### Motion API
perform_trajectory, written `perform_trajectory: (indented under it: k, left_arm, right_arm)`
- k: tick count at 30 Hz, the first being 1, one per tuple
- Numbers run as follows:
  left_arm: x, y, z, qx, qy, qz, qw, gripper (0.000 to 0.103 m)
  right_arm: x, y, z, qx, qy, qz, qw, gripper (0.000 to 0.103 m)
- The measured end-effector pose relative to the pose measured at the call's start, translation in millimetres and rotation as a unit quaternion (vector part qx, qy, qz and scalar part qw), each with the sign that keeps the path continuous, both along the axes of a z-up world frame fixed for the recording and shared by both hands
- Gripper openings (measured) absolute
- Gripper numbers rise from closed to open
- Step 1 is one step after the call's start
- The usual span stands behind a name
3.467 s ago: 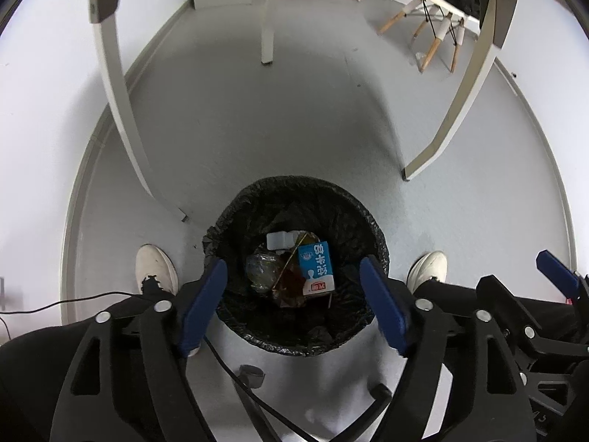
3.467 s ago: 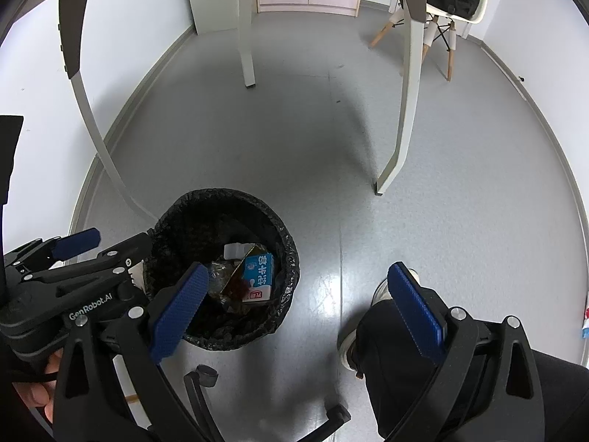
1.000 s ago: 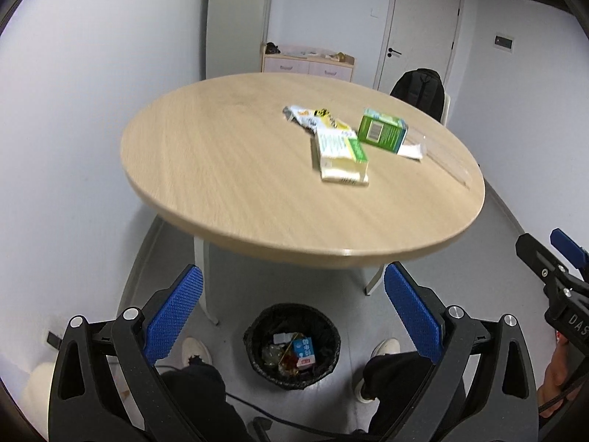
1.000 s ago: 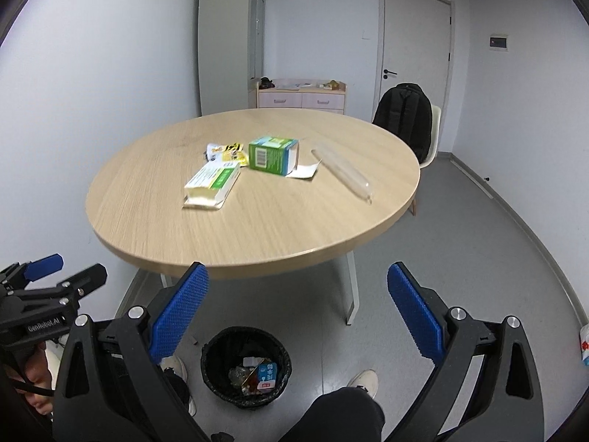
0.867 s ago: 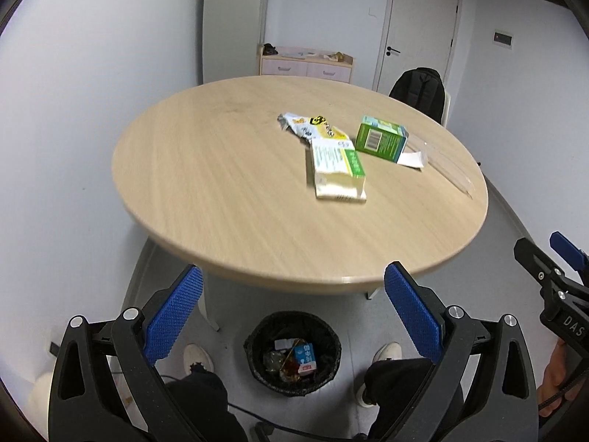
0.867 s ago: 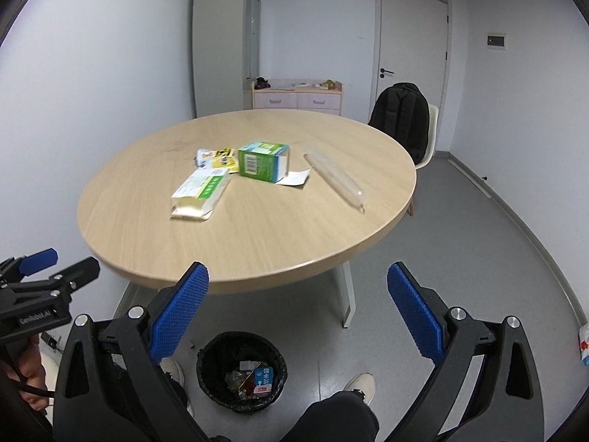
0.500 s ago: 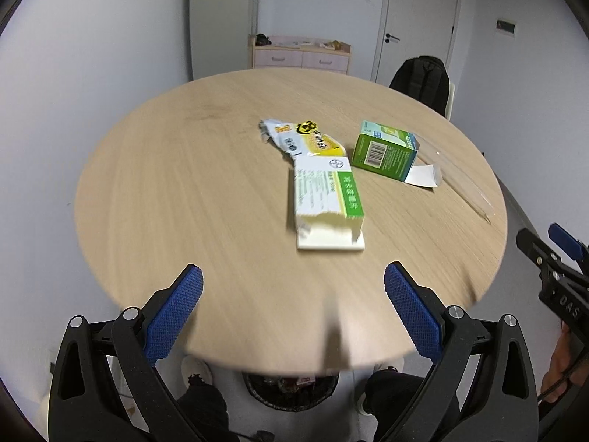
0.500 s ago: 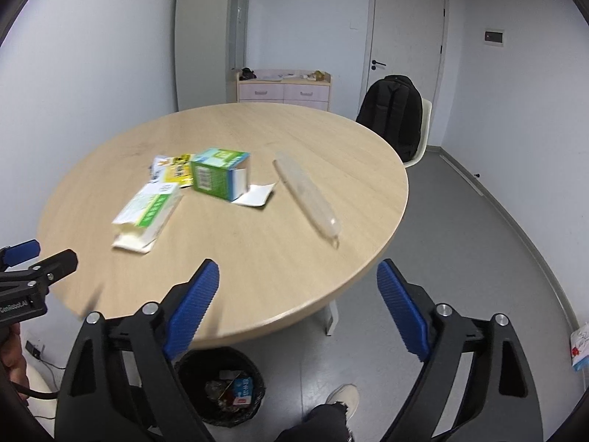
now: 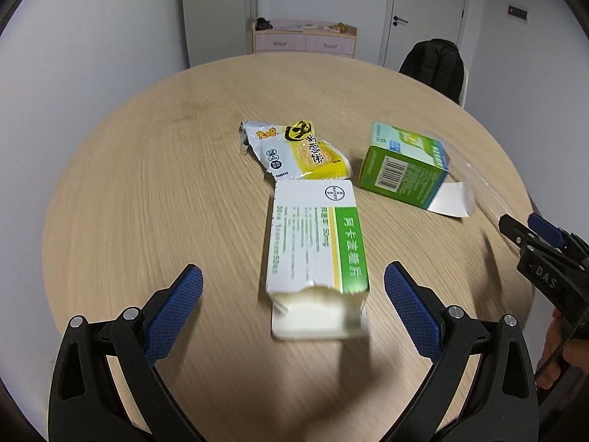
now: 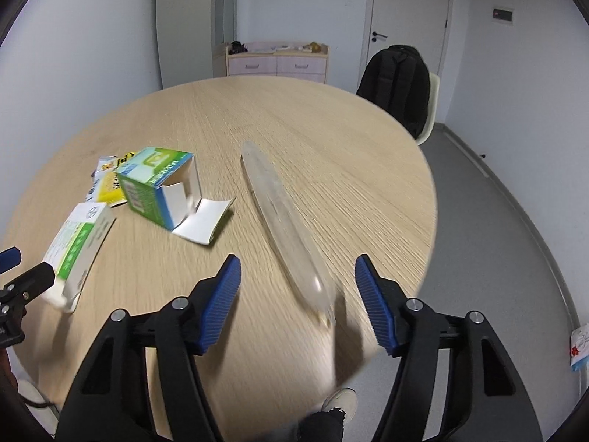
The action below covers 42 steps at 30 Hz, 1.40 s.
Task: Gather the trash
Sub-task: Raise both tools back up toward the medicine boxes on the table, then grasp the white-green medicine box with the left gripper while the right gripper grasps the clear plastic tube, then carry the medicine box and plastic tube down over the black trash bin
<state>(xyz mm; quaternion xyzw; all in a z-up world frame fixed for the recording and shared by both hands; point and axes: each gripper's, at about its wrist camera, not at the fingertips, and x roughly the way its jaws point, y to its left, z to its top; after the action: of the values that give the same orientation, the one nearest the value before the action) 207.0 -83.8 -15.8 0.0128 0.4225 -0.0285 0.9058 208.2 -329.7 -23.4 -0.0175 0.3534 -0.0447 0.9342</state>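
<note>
left gripper (image 9: 293,294) spread, torn white-green box (image 9: 316,246) between fingers, untouched | right gripper (image 10: 298,291) closing, clear plastic tube (image 10: 283,228) between fingers, untouched | round wooden table (image 9: 147,191)

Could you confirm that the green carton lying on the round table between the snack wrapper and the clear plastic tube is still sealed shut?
Not quite: the green carton is open, its end flap folded out onto the table, as the right wrist view shows.

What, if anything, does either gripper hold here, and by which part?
Nothing. The left gripper stands open over the white-and-green box; the right gripper is closing around the clear plastic sleeve, pads not yet touching.
</note>
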Motion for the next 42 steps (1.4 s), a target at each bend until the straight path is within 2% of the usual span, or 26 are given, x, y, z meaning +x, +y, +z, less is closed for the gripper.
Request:
perform_trajectory:
  k: [6, 9, 11, 12, 14, 19, 29, 42]
  left_arm:
    - [15, -7, -10, 0.002, 0.015, 0.001, 0.9999, 0.094]
    - [25, -7, -14, -0.002, 0.024, 0.002, 0.9997, 0.084]
    - [31, -7, -18, -0.009, 0.039, -0.004, 0.9992, 0.070]
    - [32, -7, -20, -0.013, 0.043, -0.006, 0.9990, 0.069]
    - [33, -8, -20, -0.006, 0.039, -0.005, 0.9992, 0.060]
    - [29, -8, -21, -0.008, 0.040, -0.009, 0.9991, 0.060]
    - [17, -7, -15, -0.012, 0.029, -0.013, 0.9994, 0.060]
    - [-18, 14, 1, -0.016, 0.004, -0.005, 0.9999, 0.060]
  right_arm:
    - [29, -1, -6, 0.003, 0.013, 0.008, 1.000, 0.050]
    - [39, 0, -8, 0.002, 0.021, 0.011, 1.000, 0.045]
    - [43, 2, -10, -0.001, 0.027, 0.012, 1.000, 0.041]
    - [46, 3, -11, -0.003, 0.031, 0.012, 0.999, 0.038]
    - [49, 5, -12, -0.005, 0.034, 0.013, 0.999, 0.034]
    - [52, 7, -12, -0.014, 0.036, 0.004, 0.999, 0.024]
    - [26, 6, -11, -0.011, 0.015, -0.020, 1.000, 0.023]
    - [-32, 21, 23, 0.001, -0.030, -0.012, 0.999, 0.023]
